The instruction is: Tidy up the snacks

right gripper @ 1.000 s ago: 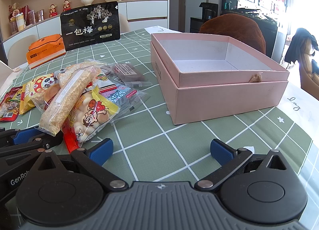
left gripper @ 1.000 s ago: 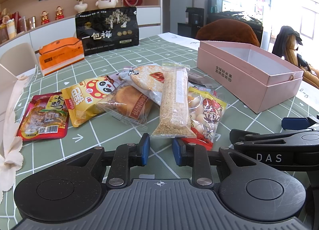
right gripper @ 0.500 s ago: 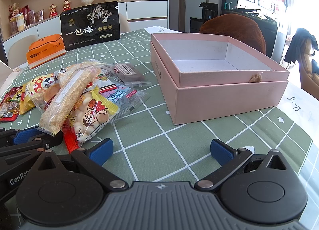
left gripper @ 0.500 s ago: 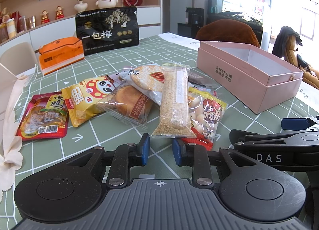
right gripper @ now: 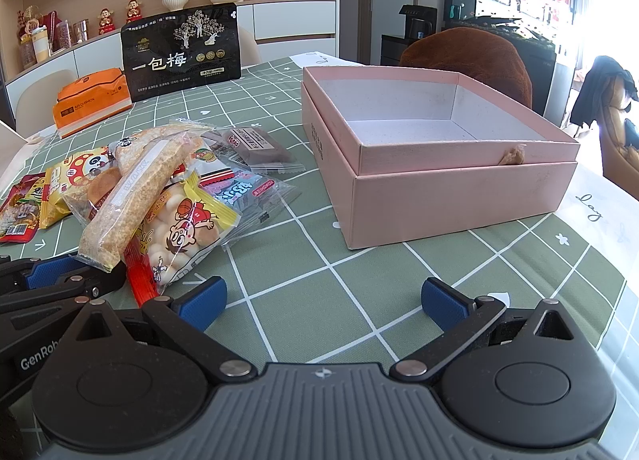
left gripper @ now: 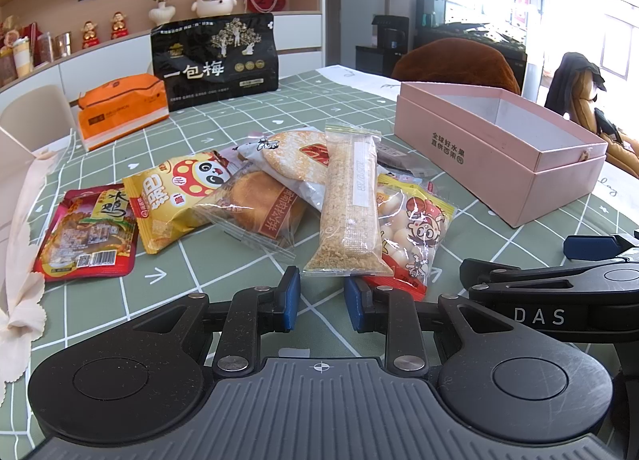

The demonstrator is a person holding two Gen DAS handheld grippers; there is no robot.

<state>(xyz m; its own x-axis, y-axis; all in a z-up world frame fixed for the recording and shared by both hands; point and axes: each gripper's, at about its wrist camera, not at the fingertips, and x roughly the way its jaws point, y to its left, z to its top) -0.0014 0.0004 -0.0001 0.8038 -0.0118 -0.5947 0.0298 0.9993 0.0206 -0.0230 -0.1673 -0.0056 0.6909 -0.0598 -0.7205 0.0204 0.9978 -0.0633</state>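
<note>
A heap of snack packets lies on the green checked tablecloth. On top is a long crumbly bar (left gripper: pixel 349 200) (right gripper: pixel 131 188), beside it a bag of white balls with a cartoon child (left gripper: pixel 411 224) (right gripper: pixel 183 228). A wrapped bun (left gripper: pixel 255 204), a yellow panda packet (left gripper: pixel 179 192) and a red packet (left gripper: pixel 88 232) lie to the left. An empty pink box (left gripper: pixel 499 152) (right gripper: pixel 459 200) stands open on the right. My left gripper (left gripper: pixel 319 296) sits just short of the bar's near end, jaws narrowly apart, nothing between them. My right gripper (right gripper: pixel 323 300) is wide open over bare cloth, before the box.
A tall black bag (left gripper: pixel 215 60) and an orange pack (left gripper: pixel 120 112) stand at the table's far side. A cream ribbon (left gripper: pixel 20 292) trails along the left edge. A brown chair back (right gripper: pixel 467 56) rises behind the box. A blue-and-white packet (right gripper: pixel 243 192) and a brown one (right gripper: pixel 255 148) lie near the box.
</note>
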